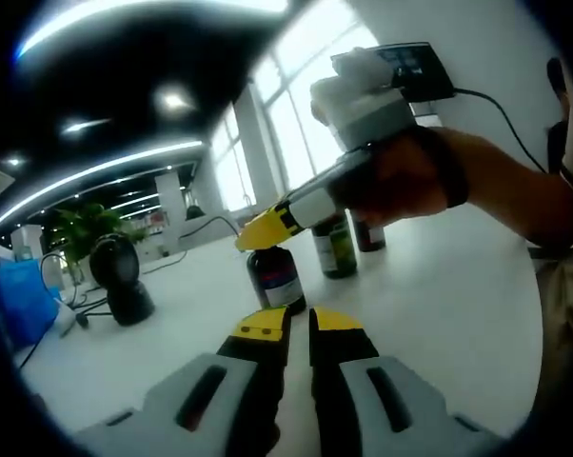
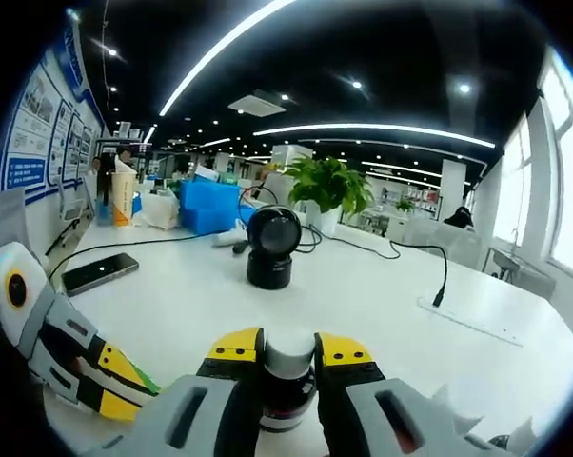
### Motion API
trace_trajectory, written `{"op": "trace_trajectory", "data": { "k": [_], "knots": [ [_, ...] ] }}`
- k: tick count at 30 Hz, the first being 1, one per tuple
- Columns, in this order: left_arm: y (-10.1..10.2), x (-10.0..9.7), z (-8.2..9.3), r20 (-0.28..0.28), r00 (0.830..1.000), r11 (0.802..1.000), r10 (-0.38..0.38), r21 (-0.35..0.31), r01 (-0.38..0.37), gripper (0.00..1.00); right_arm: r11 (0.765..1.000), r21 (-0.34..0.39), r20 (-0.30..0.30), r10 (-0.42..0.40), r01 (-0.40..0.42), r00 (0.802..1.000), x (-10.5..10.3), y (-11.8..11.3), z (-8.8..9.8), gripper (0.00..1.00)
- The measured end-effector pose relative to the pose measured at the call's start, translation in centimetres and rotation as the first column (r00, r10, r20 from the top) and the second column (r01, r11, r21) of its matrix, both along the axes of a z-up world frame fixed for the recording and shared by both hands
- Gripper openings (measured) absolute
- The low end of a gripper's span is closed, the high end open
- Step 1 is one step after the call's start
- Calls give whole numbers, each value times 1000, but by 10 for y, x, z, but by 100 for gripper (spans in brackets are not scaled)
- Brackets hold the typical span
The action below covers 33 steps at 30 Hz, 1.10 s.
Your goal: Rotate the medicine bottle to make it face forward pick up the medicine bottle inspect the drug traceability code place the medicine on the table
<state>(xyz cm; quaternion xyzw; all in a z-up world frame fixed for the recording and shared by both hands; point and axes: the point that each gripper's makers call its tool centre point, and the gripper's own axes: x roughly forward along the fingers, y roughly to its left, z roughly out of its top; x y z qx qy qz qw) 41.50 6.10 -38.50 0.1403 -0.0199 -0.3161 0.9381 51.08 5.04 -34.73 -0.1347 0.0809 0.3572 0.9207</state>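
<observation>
A dark brown medicine bottle [image 1: 275, 278] with a white and purple label stands on the white table [image 1: 429, 295]. My right gripper [image 1: 265, 228], held by a hand, reaches in from the right and its yellow tips sit at the bottle's top. In the right gripper view the bottle's white cap [image 2: 288, 354] is clamped between the two jaws of the right gripper [image 2: 288, 350]. My left gripper [image 1: 299, 322] hovers just in front of the bottle, jaws nearly together with nothing between them. It also appears low on the left as the left gripper [image 2: 72, 357].
Two more bottles [image 1: 336, 246] [image 1: 368, 233] stand behind the held one. A black round scanner [image 2: 271, 246] [image 1: 121, 278] sits mid-table with cables. A phone [image 2: 100, 272], a power strip [image 2: 467, 320], blue boxes [image 2: 208, 206] and a plant [image 2: 330, 185] lie farther off.
</observation>
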Motion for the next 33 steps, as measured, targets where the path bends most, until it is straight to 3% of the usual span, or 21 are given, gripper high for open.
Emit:
{"op": "trace_trajectory", "data": {
  "k": [8,18,33],
  "knots": [
    [0,1,-1,0,1000,1000,0,1,0,0,999,45,-45,0,2,999,-2,0,0,16],
    [-1,0,0,2,1000,1000,0,4,0,0,998,52,-34,22,-20,999,-4,6,4,15],
    [-1,1,0,2,1000,1000,-2,1,2,0,998,54,-12,16,-15,1000,11,15,22,15]
  ]
}}
